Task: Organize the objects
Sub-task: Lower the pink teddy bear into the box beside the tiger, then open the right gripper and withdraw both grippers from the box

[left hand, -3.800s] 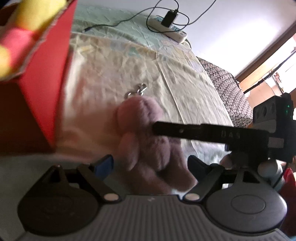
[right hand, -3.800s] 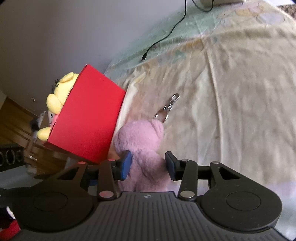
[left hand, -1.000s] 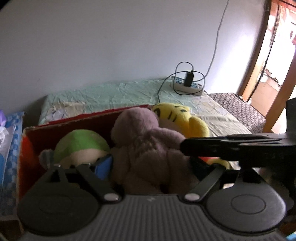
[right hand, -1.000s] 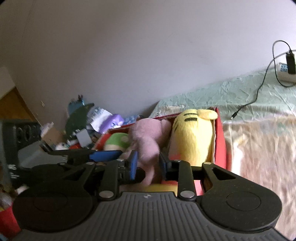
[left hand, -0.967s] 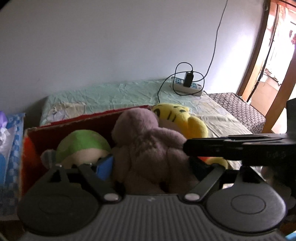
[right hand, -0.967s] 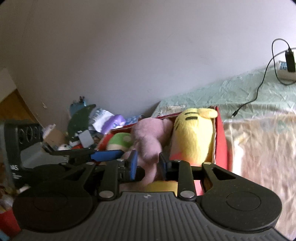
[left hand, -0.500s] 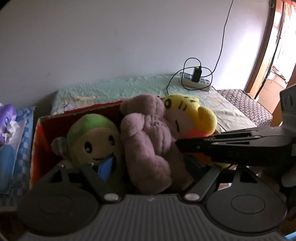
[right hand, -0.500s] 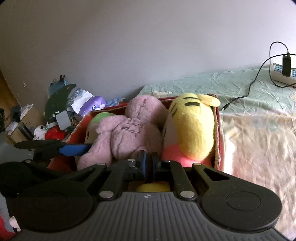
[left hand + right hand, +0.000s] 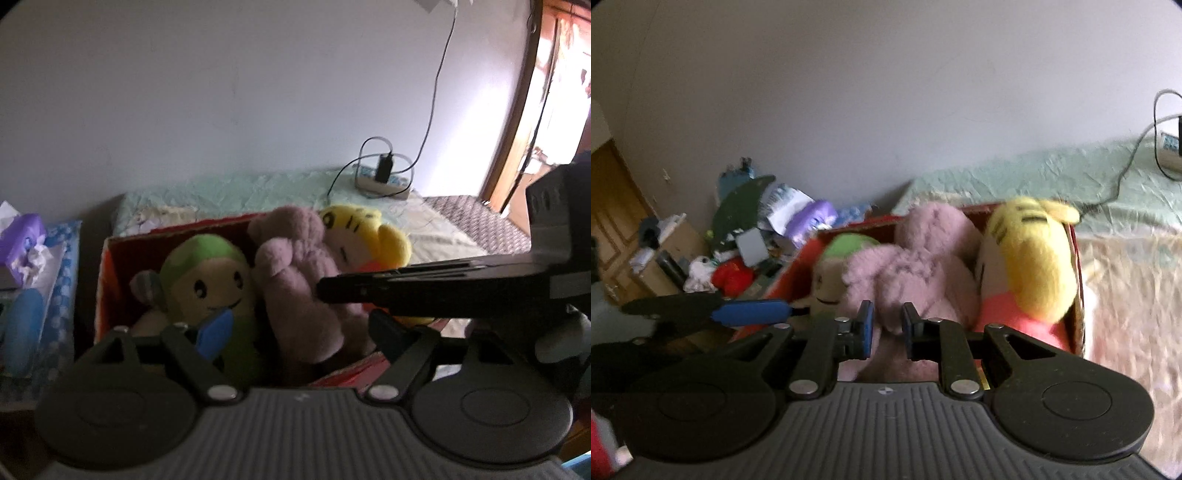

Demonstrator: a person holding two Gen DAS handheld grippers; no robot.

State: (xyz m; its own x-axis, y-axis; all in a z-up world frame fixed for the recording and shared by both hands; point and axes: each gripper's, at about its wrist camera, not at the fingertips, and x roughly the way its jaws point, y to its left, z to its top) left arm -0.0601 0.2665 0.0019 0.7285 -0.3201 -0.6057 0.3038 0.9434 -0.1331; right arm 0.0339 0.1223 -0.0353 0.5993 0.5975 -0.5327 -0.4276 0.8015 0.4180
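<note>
Judging from the red cardboard box, we have packed the pink plush bear between its green and yellow toys; left tongs gape, right tongs seemingly hold nothing, jaws parting slightly.

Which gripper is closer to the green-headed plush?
Left. The left gripper has one finger right in front of the green-headed plush; the right gripper sits at the pink plush beside it.

I can read no words, brand names or numbers anywhere from either of my wrist views. The only mark I can make out is a small round emblem on my right hand-held gripper, too small to identify.
</note>
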